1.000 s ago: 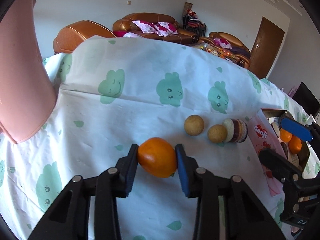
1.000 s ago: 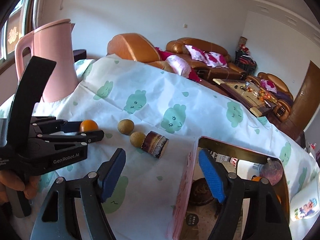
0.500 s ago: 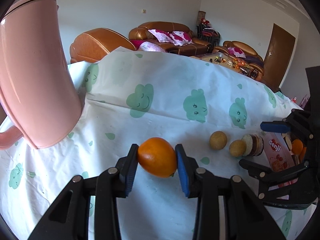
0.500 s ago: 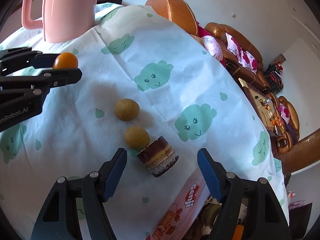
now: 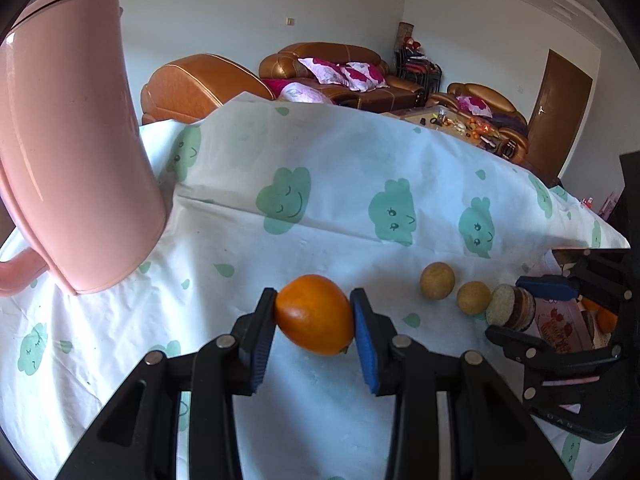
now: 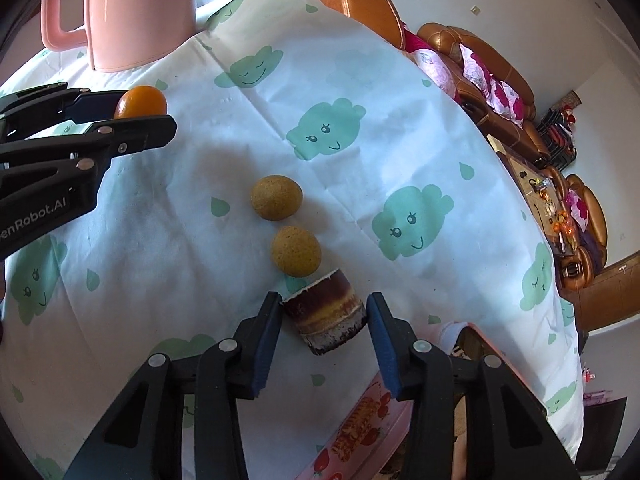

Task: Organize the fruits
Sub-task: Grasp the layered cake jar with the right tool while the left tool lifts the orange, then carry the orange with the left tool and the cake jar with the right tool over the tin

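On cloud-print tablecloth (image 6: 400,92): left gripper (image 5: 314,318) clamped on orange (image 5: 315,314); right gripper (image 6: 324,320) closing around layered cake piece (image 6: 326,314), left pad touching, right pad apart.

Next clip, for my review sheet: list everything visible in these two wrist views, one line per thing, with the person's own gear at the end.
orange: 1, orange, clamped in the left gripper above the cloth
round fruits: 2, tan and speckled, side by side mid-table
layered cake piece: 1, brown and cream, lying on its side between the right gripper's jaws
pitcher: 1, pink, far left of the table
box: 1, pink printed wall, at the table's right edge, oranges inside
tablecloth: 1, white with green clouds
sofas: brown leather, behind the table
door: 1, brown, far right
left gripper: black, blue pads
right gripper: black, blue pads, jaws closing
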### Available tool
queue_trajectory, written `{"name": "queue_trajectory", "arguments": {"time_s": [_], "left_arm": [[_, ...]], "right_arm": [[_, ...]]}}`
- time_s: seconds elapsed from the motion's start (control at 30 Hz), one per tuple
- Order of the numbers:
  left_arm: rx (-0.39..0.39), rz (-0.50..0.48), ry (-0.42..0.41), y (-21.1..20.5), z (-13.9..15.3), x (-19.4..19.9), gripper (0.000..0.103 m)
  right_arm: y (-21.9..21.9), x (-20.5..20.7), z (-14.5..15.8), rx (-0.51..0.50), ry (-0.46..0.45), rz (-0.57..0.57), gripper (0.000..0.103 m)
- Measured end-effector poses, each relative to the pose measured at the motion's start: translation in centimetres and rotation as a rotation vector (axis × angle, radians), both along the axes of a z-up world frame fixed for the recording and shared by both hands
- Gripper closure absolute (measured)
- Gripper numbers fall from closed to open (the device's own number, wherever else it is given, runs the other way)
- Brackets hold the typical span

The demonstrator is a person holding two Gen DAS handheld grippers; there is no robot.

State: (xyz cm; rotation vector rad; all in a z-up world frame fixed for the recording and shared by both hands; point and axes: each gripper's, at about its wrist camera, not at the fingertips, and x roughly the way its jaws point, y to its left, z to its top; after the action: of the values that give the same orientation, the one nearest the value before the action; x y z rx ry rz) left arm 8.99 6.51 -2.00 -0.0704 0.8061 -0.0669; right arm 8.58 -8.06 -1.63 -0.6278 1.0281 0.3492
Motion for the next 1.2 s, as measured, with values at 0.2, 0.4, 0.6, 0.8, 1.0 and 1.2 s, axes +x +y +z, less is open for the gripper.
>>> {"name": "queue_trajectory", "arguments": {"time_s": [0.2, 0.4, 0.6, 0.8, 1.0, 1.2], "left_arm": [[0.002, 0.004, -0.004, 0.0, 0.0, -0.1, 0.064], [0.023, 0.016, -0.022, -0.1, 0.0, -0.4, 0.064], [0.041, 0.032, -0.049, -0.3, 0.1, -0.8, 0.064], [0.052, 0.019, -0.079, -1.2, 0.4, -1.7, 0.064], [0.073, 0.019, -0.126, -2.0, 1.0, -2.7, 0.064], [0.075, 0.011, -0.167, -2.7, 1.5, -4.1, 0.064]], "right_arm": [[-0.6, -2.3, 1.4, 0.274, -0.037, -0.2, 0.057], [-0.1, -6.2, 1.4, 0.568, -0.133, -0.341, 0.057], [-0.3, -6.4, 1.0, 0.615, -0.289, -0.415, 0.057], [-0.7, -7.2, 1.4, 0.609, -0.337, -0.4, 0.057], [-1.7, -8.4, 2.0, 0.608, -0.364, -0.401, 0.057], [-2.5, -10.2, 2.6, 0.596, -0.393, -0.379, 0.057]]}}
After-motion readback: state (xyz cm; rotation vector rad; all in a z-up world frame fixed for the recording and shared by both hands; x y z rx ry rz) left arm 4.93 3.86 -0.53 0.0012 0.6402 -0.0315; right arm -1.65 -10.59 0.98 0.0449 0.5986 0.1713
